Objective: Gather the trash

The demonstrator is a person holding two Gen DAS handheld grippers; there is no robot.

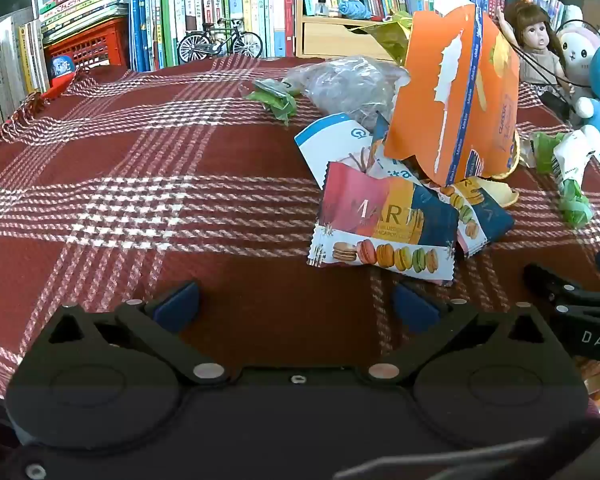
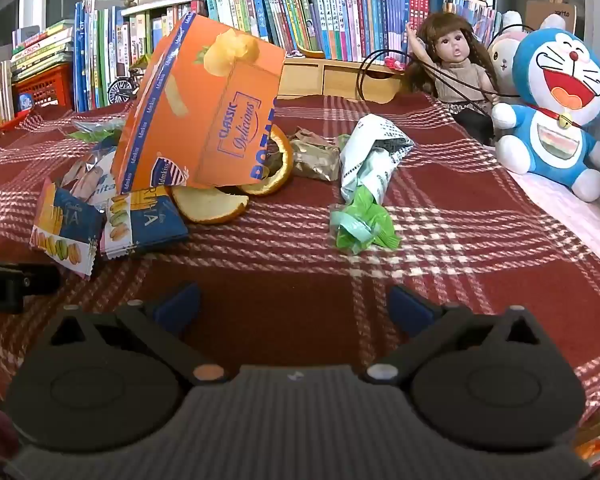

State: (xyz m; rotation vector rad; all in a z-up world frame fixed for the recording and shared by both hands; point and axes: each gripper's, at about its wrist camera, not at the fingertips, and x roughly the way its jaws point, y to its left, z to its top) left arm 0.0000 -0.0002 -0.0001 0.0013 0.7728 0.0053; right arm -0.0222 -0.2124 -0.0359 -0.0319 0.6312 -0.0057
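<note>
The left hand-held gripper stands spread wide with nothing between its blue pads, tilted down over bare plaid cloth; the right hand-held gripper is just as wide and just as empty, hovering short of the litter; neither touches anything.

The trash lies in one heap around the orange box, which serves as the landmark here; it is thin card, torn down one face, tipped up on an edge and leaning, so it should weigh little and crush if squeezed hard; a pinch across a side wall or the open rim looks safest. In front of the box, nearest the left hand-held gripper, lie two glossy macaron wrappers; they look flat, slick and nearly weightless, so a crimped end seam is likely the best hold. Orange peel curls out from under the box; it looks stiff, curved and possibly damp. Right of the box sit a crumpled brown foil wrapper and a white paper wrapper with a green plastic scrap at its near end; all soft and springy, easy to nip at a raised fold. Behind the box rests a clear plastic bag, limp and slippery.

The woven cloth may snag the pads; a doll, a blue plush toy and books stand beyond the box.
</note>
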